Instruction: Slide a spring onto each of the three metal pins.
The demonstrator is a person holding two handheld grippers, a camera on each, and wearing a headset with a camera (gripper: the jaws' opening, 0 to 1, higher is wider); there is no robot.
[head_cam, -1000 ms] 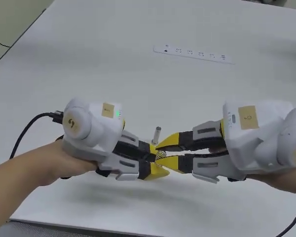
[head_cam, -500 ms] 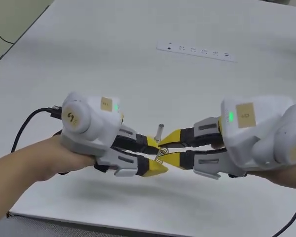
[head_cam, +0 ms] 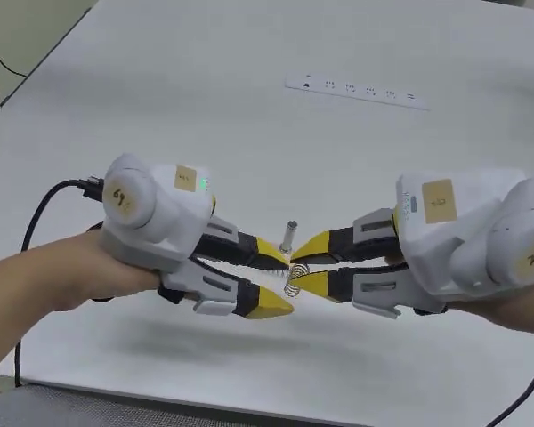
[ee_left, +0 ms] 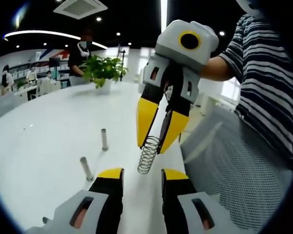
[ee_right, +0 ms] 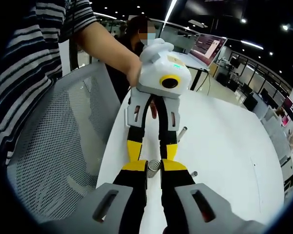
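A small metal spring (head_cam: 292, 281) hangs tilted just above the white table, and my right gripper (head_cam: 299, 270) is shut on its upper end. In the left gripper view the spring (ee_left: 147, 155) dangles from the right gripper (ee_left: 154, 146). My left gripper (head_cam: 283, 285) faces it tip to tip with its jaws open around the spring, not touching it. One metal pin (head_cam: 289, 237) stands upright just behind the tips. Two pins (ee_left: 104, 139) (ee_left: 86, 168) stand left of the left gripper (ee_left: 141, 174). In the right gripper view the spring (ee_right: 153, 167) sits between my right gripper (ee_right: 154, 166) jaws.
A white power strip (head_cam: 356, 91) lies at the far side of the table (head_cam: 205, 107). A black cable (head_cam: 37, 233) trails from the left gripper. The table's near edge runs just below both grippers. A mesh chair (ee_right: 63, 146) stands beside the table.
My left gripper has opened its jaws and let go of the spring. The right gripper still holds the spring at about the same spot.
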